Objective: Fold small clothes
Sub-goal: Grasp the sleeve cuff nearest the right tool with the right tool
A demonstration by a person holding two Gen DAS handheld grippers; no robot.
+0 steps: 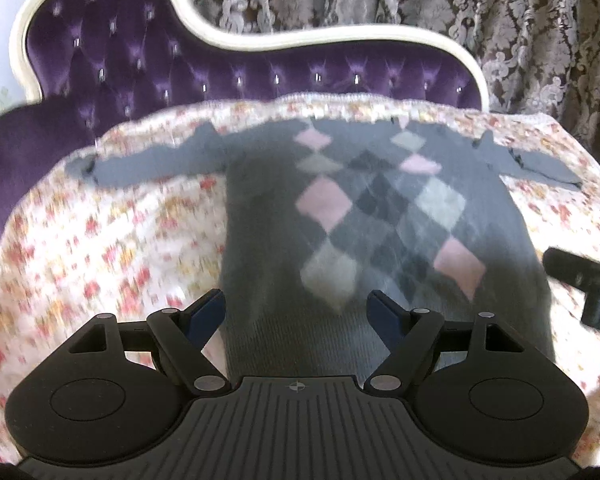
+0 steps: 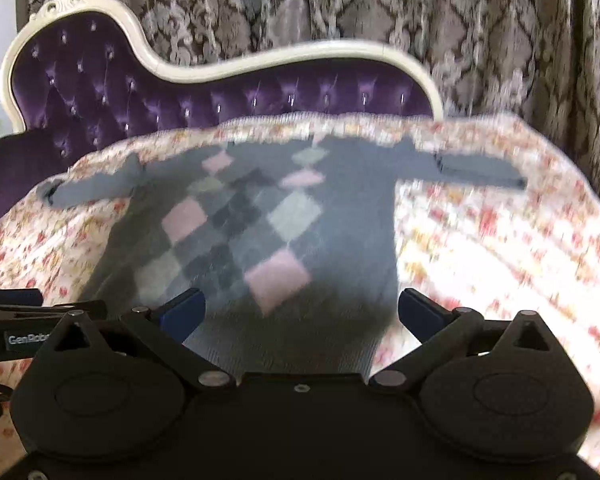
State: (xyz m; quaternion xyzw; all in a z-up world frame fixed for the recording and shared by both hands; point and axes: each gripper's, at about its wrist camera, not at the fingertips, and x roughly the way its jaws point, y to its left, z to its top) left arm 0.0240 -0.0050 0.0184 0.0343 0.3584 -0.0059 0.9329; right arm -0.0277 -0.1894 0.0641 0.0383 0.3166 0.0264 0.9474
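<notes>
Behind everything, a big patterned curtain point(image 1: 500, 20) fills the top of both pictures. Below it stands a purple sofa point(image 1: 140, 64) with a white curvy frame and shiny buttons, in the upper left of each frame. A flowery cloth point(image 1: 100, 240) covers the seat and spreads across the middle and lower parts. On that cloth lies a small gray sweater point(image 1: 260, 220) with pink, gray and dark diamonds, spread flat in the middle with both sleeves stretched out to the sides. The left gripper point(image 1: 296, 310) sits at the bottom of its picture, its blue-tipped tongs wide open over the sweater's bottom edge, holding nothing. The right gripper point(image 2: 300, 308) sits at the bottom of its picture, also wide open over the bottom edge and holding nothing. Both pictures are blurry.
</notes>
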